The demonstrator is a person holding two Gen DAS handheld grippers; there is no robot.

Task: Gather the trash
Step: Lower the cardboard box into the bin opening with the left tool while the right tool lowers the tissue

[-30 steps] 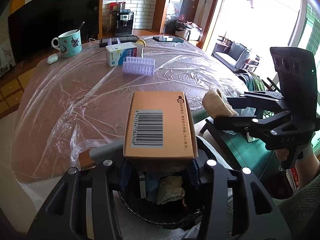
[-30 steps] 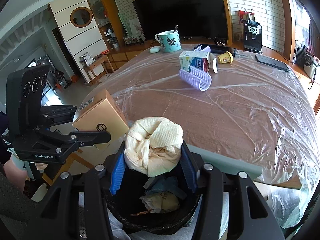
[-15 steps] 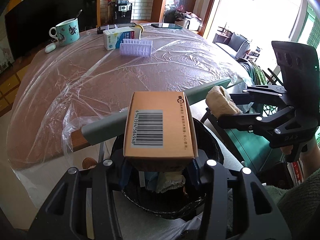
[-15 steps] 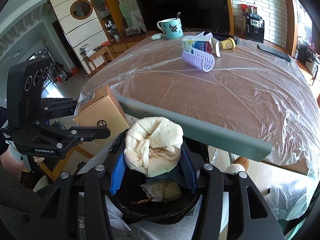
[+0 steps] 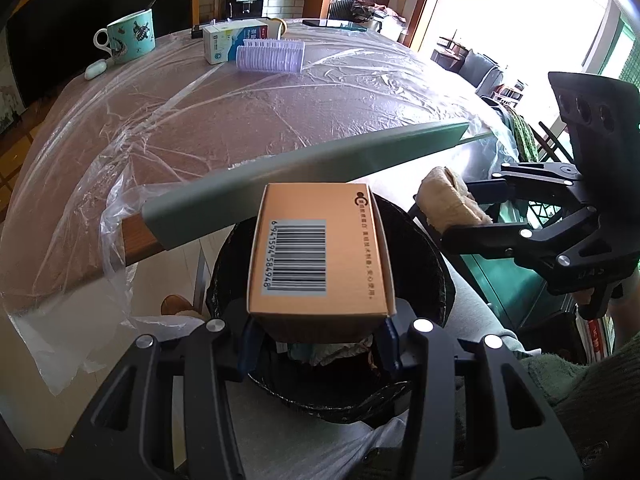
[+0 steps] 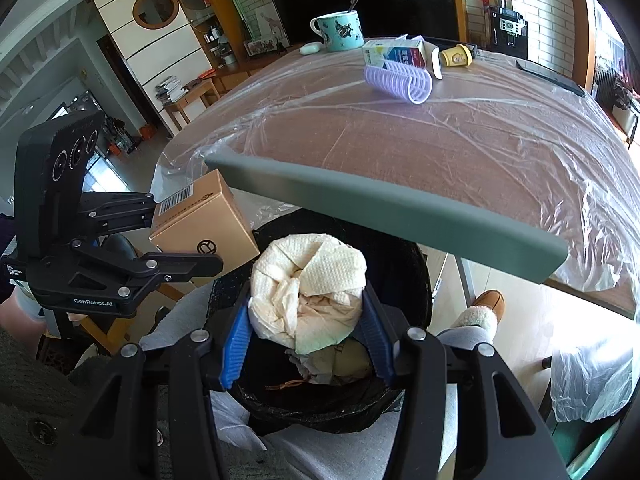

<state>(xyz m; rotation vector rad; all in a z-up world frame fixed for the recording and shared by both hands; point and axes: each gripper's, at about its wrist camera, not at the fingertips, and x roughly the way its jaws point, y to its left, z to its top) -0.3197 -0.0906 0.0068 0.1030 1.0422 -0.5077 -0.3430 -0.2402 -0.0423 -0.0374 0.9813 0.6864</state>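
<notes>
Left wrist view: the left gripper [image 5: 320, 328] is clamped on the box [image 5: 320, 248], its pads pressing both sides. Since a second ago it has come down from table level, so the box now hangs over the mouth of the bin [image 5: 436, 264], below the table [image 5: 248, 120] edge. To the side, the right gripper [image 5: 472, 216] holds the paper wad [image 5: 452, 200] at the bin's far rim.

Right wrist view: the right gripper [image 6: 308, 340] is closed on the paper wad [image 6: 308, 284], likewise lowered, directly above the bin [image 6: 412, 268], which already contains trash. The left gripper [image 6: 188, 240] carries the box [image 6: 204, 228] just beside the rim.

Assessment: both items are positioned for release; neither is dropped yet. A cup [image 6: 340, 32] and carton [image 6: 394, 52] stand on the table.
</notes>
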